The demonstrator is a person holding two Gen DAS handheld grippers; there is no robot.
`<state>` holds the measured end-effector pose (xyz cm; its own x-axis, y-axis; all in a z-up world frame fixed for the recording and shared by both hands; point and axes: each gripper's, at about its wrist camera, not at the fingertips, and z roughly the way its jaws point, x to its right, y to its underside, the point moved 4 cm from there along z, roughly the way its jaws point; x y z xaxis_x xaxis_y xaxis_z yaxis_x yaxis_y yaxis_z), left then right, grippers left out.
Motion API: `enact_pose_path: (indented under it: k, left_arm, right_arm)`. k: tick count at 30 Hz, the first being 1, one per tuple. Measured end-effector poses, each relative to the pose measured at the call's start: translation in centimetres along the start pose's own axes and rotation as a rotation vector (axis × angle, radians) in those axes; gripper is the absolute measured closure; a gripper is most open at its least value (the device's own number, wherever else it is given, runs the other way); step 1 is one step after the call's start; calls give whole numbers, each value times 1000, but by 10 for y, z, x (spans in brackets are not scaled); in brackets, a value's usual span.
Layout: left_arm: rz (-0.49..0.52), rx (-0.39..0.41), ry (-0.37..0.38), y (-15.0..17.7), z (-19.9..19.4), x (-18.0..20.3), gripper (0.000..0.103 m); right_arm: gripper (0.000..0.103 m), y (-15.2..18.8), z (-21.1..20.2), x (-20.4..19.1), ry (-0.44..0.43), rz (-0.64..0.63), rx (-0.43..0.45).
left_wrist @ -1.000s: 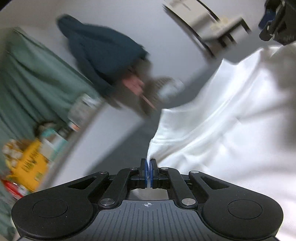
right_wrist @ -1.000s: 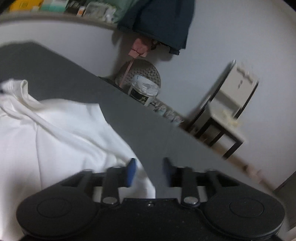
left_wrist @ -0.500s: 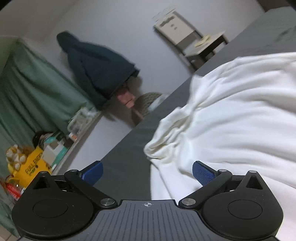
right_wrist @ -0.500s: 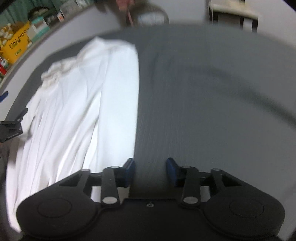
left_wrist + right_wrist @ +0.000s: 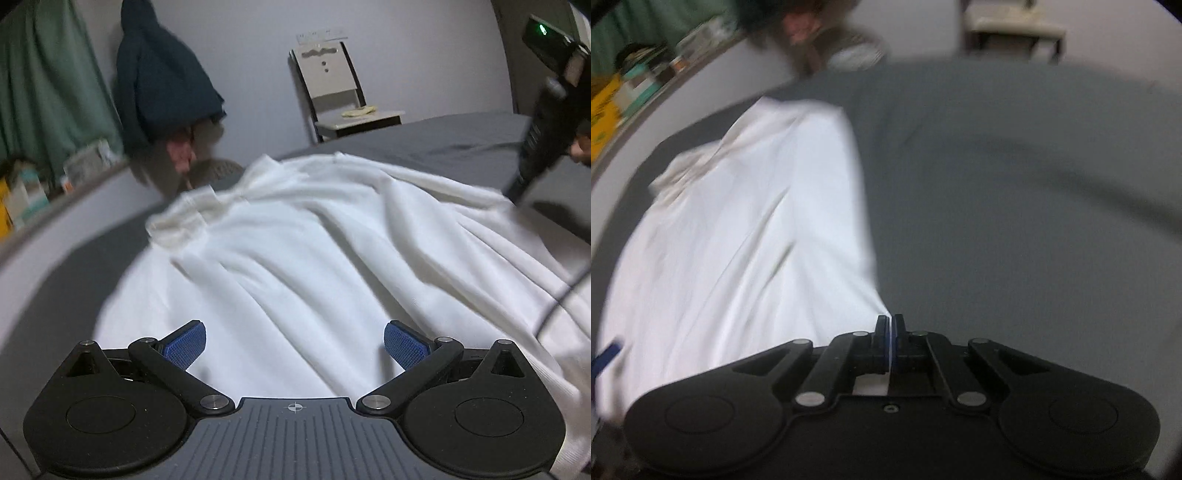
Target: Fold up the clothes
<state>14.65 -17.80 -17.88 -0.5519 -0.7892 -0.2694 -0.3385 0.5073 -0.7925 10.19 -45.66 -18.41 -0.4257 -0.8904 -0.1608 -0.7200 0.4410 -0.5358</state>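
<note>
A white garment [image 5: 314, 258] lies spread and wrinkled on a grey bed [image 5: 461, 144]. My left gripper [image 5: 294, 341] is open, its blue pads wide apart just above the cloth, holding nothing. My right gripper [image 5: 889, 326] is shut on the near right edge of the white garment [image 5: 757, 240], and the cloth runs taut from the pads. The right gripper's body shows at the far right of the left wrist view [image 5: 543, 122]. The garment's collar end [image 5: 184, 221] is bunched at the far left.
A chair [image 5: 340, 96] stands against the wall beyond the bed. A dark blue garment [image 5: 162, 74] hangs on the wall, with a green curtain [image 5: 48, 92] and a cluttered shelf [image 5: 628, 85] at the left. Bare grey bed [image 5: 1015, 203] lies right of the garment.
My left gripper let go of the garment's edge and opened wide. My right gripper, open before, closed on the garment's right edge. Both views swung toward the spread cloth.
</note>
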Motion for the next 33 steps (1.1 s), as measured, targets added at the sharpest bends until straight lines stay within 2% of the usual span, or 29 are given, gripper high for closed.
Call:
enact_pose_path:
  k: [4, 7, 8, 9, 11, 12, 13, 14, 15, 17, 18, 21, 25, 26, 27, 28, 29, 30, 31, 33]
  left_arm:
    - [-57, 1, 22, 16, 7, -2, 0]
    - [-106, -18, 60, 23, 15, -13, 0]
    - [-121, -25, 73, 24, 18, -17, 0]
    - [-135, -32, 85, 25, 21, -20, 0]
    - [-161, -45, 106, 27, 27, -26, 0]
    - [-170, -49, 112, 28, 29, -28, 0]
    - [-174, -51, 114, 29, 30, -28, 0]
    - [-176, -52, 115, 30, 31, -29, 0]
    - [-173, -52, 113, 31, 32, -29, 0]
    - [-167, -51, 108, 32, 33, -29, 0]
    - [-169, -51, 108, 32, 33, -30, 0]
    - [-176, -54, 108, 30, 32, -31, 0]
    - [-171, -53, 103, 29, 32, -31, 0]
    - [-168, -52, 100, 29, 32, -31, 0]
    - [-164, -50, 97, 29, 32, -30, 0]
    - [-161, -49, 94, 28, 31, -29, 0]
    - [-157, -48, 91, 28, 31, -29, 0]
    - [-153, -47, 87, 28, 30, -28, 0]
    - [-147, -45, 83, 28, 29, -27, 0]
    - [-138, -42, 75, 27, 28, -25, 0]
  right_arm:
    - [101, -66, -19, 41, 259, -23, 200]
    - [101, -117, -11, 76, 420, -3, 260]
    - [101, -130, -4, 88, 443, 19, 264]
    - [101, -141, 5, 99, 449, 43, 267]
    - [100, -153, 27, 108, 398, 52, 238]
    - [99, -154, 42, 111, 356, 54, 187]
    - [98, -151, 50, 115, 360, 64, 156]
    - [90, -146, 55, 119, 387, 80, 137]
    - [74, -142, 58, 122, 389, 94, 124]
    - [56, -131, 53, 132, 356, 132, 125]
    - [53, -123, 46, 140, 354, 161, 123]
    - [57, -95, 28, 164, 302, 241, 56]
    - [61, -44, 26, 174, 185, 265, -139]
    - [66, -33, 28, 172, 173, 266, -166]
    - [80, -24, 30, 170, 159, 265, -180]
    - [85, -19, 30, 168, 147, 258, -175]
    - [96, -15, 28, 162, 143, 234, -151]
    - [101, -15, 27, 158, 163, 197, -150]
    - [101, -17, 24, 154, 195, 158, -143]
    - [101, -38, 9, 158, 362, 60, -85]
